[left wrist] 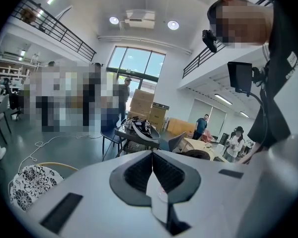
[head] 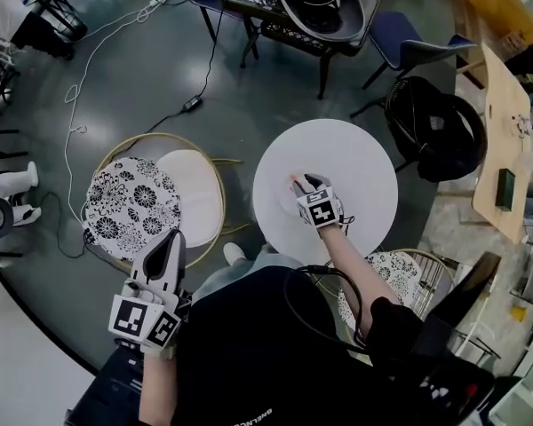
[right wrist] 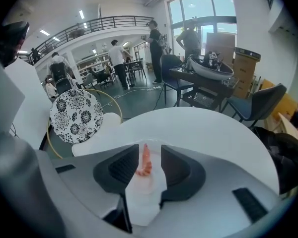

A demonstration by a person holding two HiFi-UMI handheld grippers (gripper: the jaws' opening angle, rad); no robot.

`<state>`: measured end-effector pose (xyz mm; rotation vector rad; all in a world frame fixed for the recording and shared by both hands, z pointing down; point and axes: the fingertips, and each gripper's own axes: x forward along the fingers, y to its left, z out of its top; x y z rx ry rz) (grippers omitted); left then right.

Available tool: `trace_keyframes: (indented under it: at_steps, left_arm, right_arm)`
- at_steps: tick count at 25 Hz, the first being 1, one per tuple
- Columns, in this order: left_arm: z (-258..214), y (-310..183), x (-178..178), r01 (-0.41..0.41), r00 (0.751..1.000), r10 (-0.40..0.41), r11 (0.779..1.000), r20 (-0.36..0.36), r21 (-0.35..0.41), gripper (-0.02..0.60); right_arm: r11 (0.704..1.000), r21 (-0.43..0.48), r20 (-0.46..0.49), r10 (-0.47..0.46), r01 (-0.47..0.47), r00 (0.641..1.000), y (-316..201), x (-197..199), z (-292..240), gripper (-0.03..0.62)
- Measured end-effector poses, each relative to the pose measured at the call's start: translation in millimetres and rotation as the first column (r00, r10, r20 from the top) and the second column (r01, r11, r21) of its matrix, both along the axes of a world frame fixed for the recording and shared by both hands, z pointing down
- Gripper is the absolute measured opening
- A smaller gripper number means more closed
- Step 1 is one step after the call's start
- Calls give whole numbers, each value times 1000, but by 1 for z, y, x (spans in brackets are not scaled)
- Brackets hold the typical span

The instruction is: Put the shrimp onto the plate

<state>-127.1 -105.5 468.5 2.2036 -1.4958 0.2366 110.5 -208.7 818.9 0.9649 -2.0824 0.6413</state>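
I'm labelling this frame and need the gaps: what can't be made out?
Small orange-pink shrimp: head view, mostly hidden behind the tips of the right hand-held gripper.
Round white disc: head view, partly covered by the black-and-white floral cushion; cannot tell if it is the plate.
Round white table: head view, near edge hidden by the person's arm.

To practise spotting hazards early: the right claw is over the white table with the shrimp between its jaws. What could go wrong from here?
1. The right claw stands open around the shrimp, which sits nearer one jaw; closing may push it aside instead of gripping it.
2. The shrimp is thin and curved, so it may slip when lifted.
3. No plate shows in any view, so the drop spot is uncertain.
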Motion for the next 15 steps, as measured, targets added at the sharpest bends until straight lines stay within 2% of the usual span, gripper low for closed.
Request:
trace_keyframes:
  at_steps: [5, 12, 15]
  left_arm:
    - [-1, 0, 4, -20, 1000, 20, 1000, -15, 11, 6]
    - [-9, -3, 7, -46, 998, 48, 998, -42, 49, 6]
    - [-13, -4, 7, -52, 997, 56, 996, -55, 67, 6]
  right_arm:
    - [998, 53, 33, 18, -20, 999, -6, -4, -33, 124]
    - [987, 159, 119, -10, -9, 993, -11, -27, -107, 120]
    - [978, 207, 160, -33, -1, 987, -8, -39, -143, 92]
